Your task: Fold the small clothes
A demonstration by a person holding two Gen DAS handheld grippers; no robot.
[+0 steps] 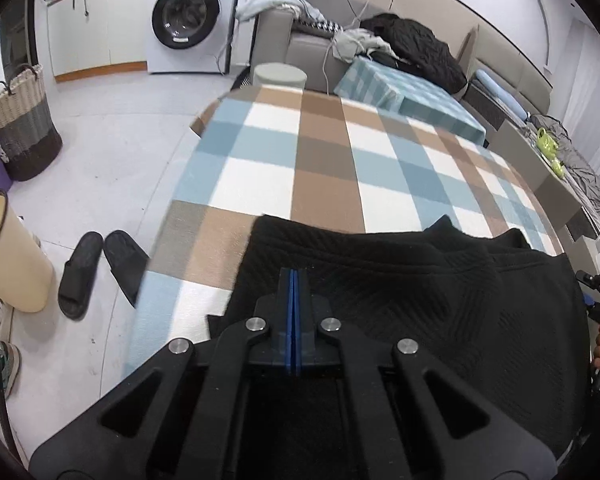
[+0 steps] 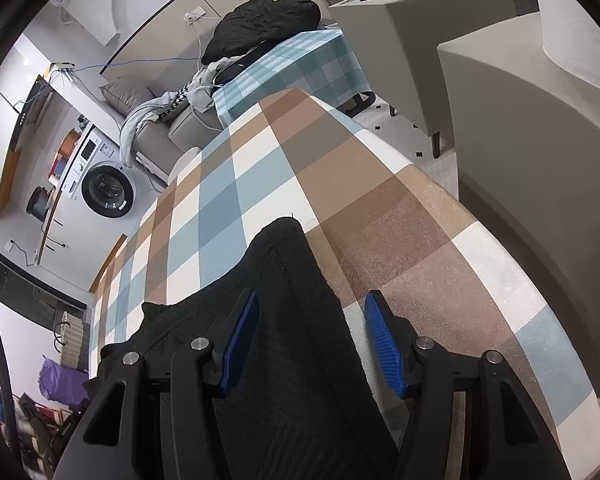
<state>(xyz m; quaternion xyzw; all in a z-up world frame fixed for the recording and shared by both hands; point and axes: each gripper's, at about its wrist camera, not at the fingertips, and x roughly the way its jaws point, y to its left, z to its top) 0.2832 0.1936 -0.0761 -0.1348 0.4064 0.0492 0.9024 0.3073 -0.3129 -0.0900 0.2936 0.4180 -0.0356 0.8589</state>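
A black textured garment (image 1: 400, 280) lies on the near part of a table with a brown, blue and white check cloth (image 1: 320, 152). My left gripper (image 1: 294, 276) is shut, its blue pads pressed together with nothing visible between them, and it sits over the garment's left part. In the right wrist view the garment (image 2: 284, 300) runs as a long strip between the fingers. My right gripper (image 2: 310, 300) is open, its blue pads either side of the strip and just above it, at the garment's right edge on the check cloth (image 2: 380, 220).
A washing machine (image 1: 188, 16), a woven laundry basket (image 1: 20, 120), a cream bin (image 1: 12, 252) and black slippers (image 1: 96, 268) stand on the floor to the left. A sofa with dark clothes (image 1: 412, 44) is behind the table. A grey cabinet (image 2: 520, 120) stands right.
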